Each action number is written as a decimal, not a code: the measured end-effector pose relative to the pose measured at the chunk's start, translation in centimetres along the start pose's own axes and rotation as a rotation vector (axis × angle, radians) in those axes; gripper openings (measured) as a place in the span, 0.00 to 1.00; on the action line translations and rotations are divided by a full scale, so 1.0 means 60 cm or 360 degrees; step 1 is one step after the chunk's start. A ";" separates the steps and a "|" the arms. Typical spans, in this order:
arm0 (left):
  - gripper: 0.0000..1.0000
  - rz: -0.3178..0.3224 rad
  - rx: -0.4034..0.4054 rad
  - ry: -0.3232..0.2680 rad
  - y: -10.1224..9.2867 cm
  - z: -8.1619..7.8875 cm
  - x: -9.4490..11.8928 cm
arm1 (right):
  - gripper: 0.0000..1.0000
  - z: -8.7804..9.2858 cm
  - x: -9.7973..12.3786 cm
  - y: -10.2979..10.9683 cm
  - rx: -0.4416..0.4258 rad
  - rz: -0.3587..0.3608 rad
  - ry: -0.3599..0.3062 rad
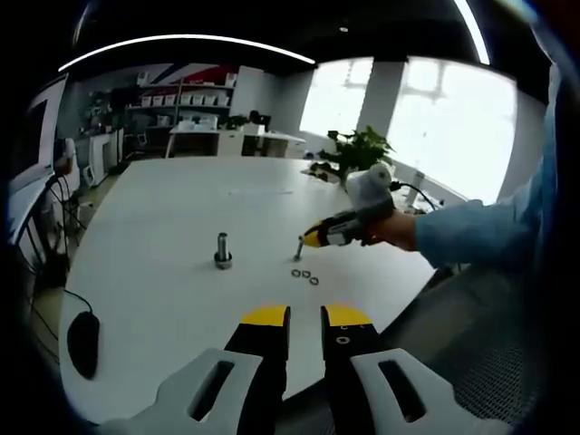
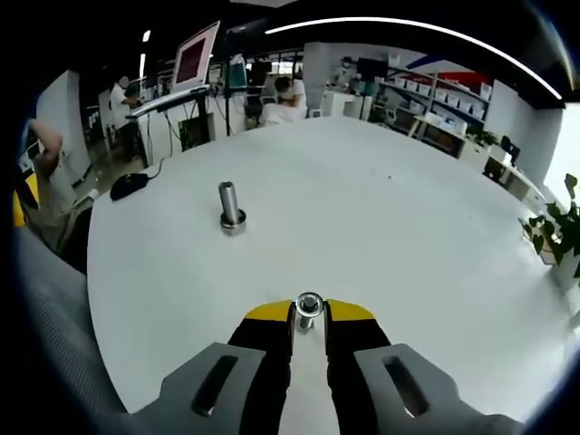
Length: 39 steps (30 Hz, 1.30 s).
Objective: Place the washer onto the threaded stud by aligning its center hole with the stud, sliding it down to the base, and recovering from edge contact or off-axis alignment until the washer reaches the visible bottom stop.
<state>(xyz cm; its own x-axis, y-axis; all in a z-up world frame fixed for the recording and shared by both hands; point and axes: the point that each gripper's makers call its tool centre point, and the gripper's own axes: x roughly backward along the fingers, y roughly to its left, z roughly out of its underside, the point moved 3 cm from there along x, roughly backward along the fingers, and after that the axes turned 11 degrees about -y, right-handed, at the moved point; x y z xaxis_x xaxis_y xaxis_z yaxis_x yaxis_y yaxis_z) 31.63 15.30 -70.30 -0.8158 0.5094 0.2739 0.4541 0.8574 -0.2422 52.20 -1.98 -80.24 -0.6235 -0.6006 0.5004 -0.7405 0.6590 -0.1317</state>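
In the left gripper view my left tongs (image 1: 305, 315) stand slightly spread and empty over the near edge of the table (image 1: 172, 204). One threaded stud (image 1: 222, 250) stands upright toward the middle. Beside it lie three spare washers (image 1: 305, 274), in a short row. Just above them the right tongs (image 1: 299, 246) reach in from the right edge, tips low to the table.

In the right gripper view my right tongs (image 2: 309, 310) pinch one washer (image 2: 309, 303) between the yellow tips. The stud (image 2: 230, 207) stands well apart, ahead and left. I judge the carry comes next. I should keep the washer level, centre its hole over the stud top, then lower straight; if the rim catches, lift slightly and re-centre.
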 end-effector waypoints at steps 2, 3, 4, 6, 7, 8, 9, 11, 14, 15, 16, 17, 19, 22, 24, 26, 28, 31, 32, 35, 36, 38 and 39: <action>0.11 0.0000 -0.0001 0.0001 0.000 0.000 0.000 | 0.15 0.005 0.001 0.000 0.0058 0.0011 0.0008; 0.11 0.0000 -0.0002 0.0001 0.000 0.000 0.000 | 0.15 0.008 0.002 0.001 0.0044 0.0005 0.0013; 0.11 0.0000 -0.0001 0.0002 0.000 0.000 0.000 | 0.15 0.009 0.002 0.002 0.0031 -0.0003 0.0018; 0.11 -0.0001 0.0000 0.0000 0.000 0.000 0.000 | 0.15 0.011 0.004 0.002 0.0030 -0.0004 0.0017; 0.11 -0.0002 0.0000 0.0000 0.001 0.000 0.000 | 0.15 0.012 0.004 0.002 0.0034 -0.0002 0.0022; 0.11 -0.0002 0.0001 -0.0001 0.001 0.000 0.000 | 0.15 0.013 0.005 0.002 0.0026 -0.0001 0.0028; 0.11 -0.0003 0.0001 -0.0001 0.001 0.000 0.000 | 0.15 0.014 0.005 0.002 0.0017 -0.0002 0.0028; 0.11 -0.0006 0.0003 -0.0005 0.001 -0.001 0.000 | 0.15 0.017 0.005 0.004 0.0002 -0.0005 0.0036; 0.11 -0.0009 0.0005 -0.0009 0.002 -0.001 0.000 | 0.15 0.024 0.006 0.008 0.0003 -0.0011 0.0056; 0.11 -0.0009 0.0005 -0.0011 0.002 -0.001 0.000 | 0.15 0.026 0.006 0.009 0.0003 -0.0013 0.0060; 0.11 -0.0010 0.0006 -0.0012 0.002 -0.002 0.000 | 0.15 0.027 0.007 0.010 -0.0001 -0.0017 0.0065; 0.11 -0.0011 0.0008 -0.0013 0.002 -0.002 0.000 | 0.15 0.028 0.007 0.011 -0.0005 -0.0018 0.0069; 0.11 -0.0010 0.0009 -0.0014 0.002 -0.002 0.000 | 0.15 0.030 0.007 0.012 -0.0015 -0.0021 0.0072; 0.11 -0.0009 0.0010 -0.0015 0.002 -0.002 0.000 | 0.15 0.033 0.007 0.015 -0.0035 -0.0032 0.0080; 0.11 -0.0007 0.0010 -0.0014 0.002 -0.002 0.000 | 0.15 0.034 0.007 0.017 -0.0030 -0.0038 0.0085; 0.11 -0.0005 0.0010 -0.0015 0.001 -0.002 0.000 | 0.15 0.034 0.008 0.018 -0.0033 -0.0041 0.0088; 0.11 -0.0002 0.0009 -0.0013 0.001 -0.002 0.000 | 0.15 0.035 0.009 0.019 -0.0033 -0.0044 0.0090; 0.11 0.0003 0.0009 -0.0013 0.000 -0.002 0.000 | 0.15 0.037 0.010 0.020 -0.0033 -0.0047 0.0096; 0.11 0.0003 0.0008 -0.0013 0.000 -0.002 0.000 | 0.15 0.038 0.010 0.020 -0.0033 -0.0047 0.0100; 0.11 0.0005 0.0010 -0.0015 0.000 -0.002 0.000 | 0.15 0.039 0.010 0.021 -0.0037 -0.0051 0.0105; 0.11 0.0005 0.0011 -0.0016 0.000 -0.002 0.000 | 0.15 0.039 0.010 0.021 -0.0037 -0.0054 0.0107; 0.11 0.0006 0.0011 -0.0016 0.000 -0.002 0.000 | 0.15 0.041 0.010 0.024 -0.0036 -0.0064 0.0114; 0.11 0.0007 0.0011 -0.0016 -0.001 -0.002 0.000 | 0.15 0.041 0.010 0.025 -0.0035 -0.0069 0.0117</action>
<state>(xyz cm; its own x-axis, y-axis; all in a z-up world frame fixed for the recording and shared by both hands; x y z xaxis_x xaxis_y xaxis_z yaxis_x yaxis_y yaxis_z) 31.69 15.27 -70.16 -0.8174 0.5123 0.2636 0.4552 0.8547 -0.2495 50.07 -2.47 -82.26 -0.5705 -0.5942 0.5670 -0.7601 0.6435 -0.0903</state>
